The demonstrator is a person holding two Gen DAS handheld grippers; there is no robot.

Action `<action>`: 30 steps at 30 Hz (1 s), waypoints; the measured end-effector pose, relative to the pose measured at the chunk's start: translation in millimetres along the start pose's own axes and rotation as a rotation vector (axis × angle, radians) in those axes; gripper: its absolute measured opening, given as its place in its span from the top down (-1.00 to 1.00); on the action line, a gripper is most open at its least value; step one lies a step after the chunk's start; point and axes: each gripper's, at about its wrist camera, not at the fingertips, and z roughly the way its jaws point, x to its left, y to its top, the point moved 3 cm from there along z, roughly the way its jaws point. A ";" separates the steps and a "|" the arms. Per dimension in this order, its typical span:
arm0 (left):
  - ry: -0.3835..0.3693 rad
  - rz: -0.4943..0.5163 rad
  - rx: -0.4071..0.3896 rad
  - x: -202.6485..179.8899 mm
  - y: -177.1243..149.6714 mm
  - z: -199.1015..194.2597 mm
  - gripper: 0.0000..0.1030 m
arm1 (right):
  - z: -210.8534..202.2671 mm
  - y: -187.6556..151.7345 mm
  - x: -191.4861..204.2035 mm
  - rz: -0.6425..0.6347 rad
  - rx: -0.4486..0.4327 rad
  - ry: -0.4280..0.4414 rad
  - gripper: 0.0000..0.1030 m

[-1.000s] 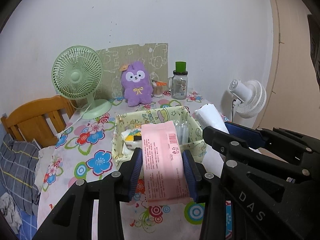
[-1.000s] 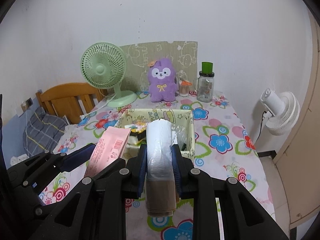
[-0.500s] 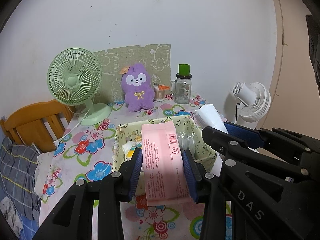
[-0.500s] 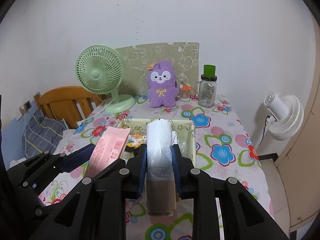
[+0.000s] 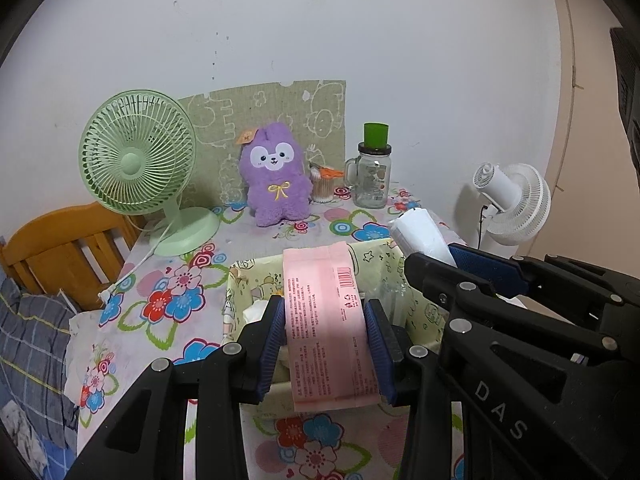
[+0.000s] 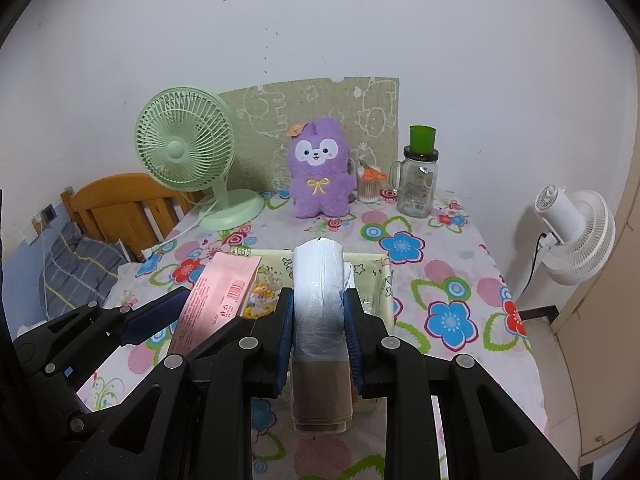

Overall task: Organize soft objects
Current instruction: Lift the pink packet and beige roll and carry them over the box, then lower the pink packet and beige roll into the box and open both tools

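Note:
My left gripper point(image 5: 325, 322) is shut on a flat pink packet point(image 5: 326, 320) with a barcode, held above the near side of a pale yellow fabric basket point(image 5: 236, 280). My right gripper point(image 6: 318, 316) is shut on a white plastic-wrapped roll point(image 6: 319, 280) with a brown lower end, also over the basket point(image 6: 382, 276). In the left wrist view the roll point(image 5: 420, 232) and the right gripper's blue pad show at the right. The pink packet point(image 6: 218, 300) shows at the left of the right wrist view. Small items lie in the basket, partly hidden.
On the flowered tablecloth point(image 6: 440, 280) stand a green desk fan point(image 6: 188, 156), a purple plush rabbit point(image 6: 320, 168), a cup of cotton swabs point(image 6: 370, 186) and a glass jar with a green lid point(image 6: 418, 176). A white fan point(image 6: 572, 228) stands right, a wooden chair point(image 6: 116, 208) left.
Both grippers have drawn back from the wall with their loads. The basket and table items now sit lower and farther in both views. The grips look the same.

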 end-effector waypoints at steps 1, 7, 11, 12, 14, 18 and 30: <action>0.001 -0.001 0.001 0.6 0.3 2.0 0.20 | 2.6 1.2 -0.3 0.000 0.002 0.000 0.48; 0.005 -0.007 0.010 6.7 5.3 16.7 0.20 | 18.5 7.5 -0.9 0.000 0.012 -0.002 0.48; 0.011 -0.013 0.019 11.2 8.1 27.3 0.19 | 27.6 11.1 -0.4 -0.001 0.019 0.000 0.47; 0.011 -0.017 0.022 12.9 8.7 30.8 0.19 | 29.9 11.8 -0.5 0.000 0.021 0.001 0.48; 0.015 -0.022 0.027 15.3 9.6 35.9 0.19 | 35.5 13.4 -1.3 0.001 0.027 0.002 0.47; 0.027 -0.026 0.038 19.0 12.5 48.3 0.19 | 46.9 15.7 -1.9 0.003 0.040 0.007 0.47; 0.037 -0.034 0.089 21.2 11.3 83.6 0.16 | 81.7 17.9 -11.5 0.017 0.084 0.008 0.47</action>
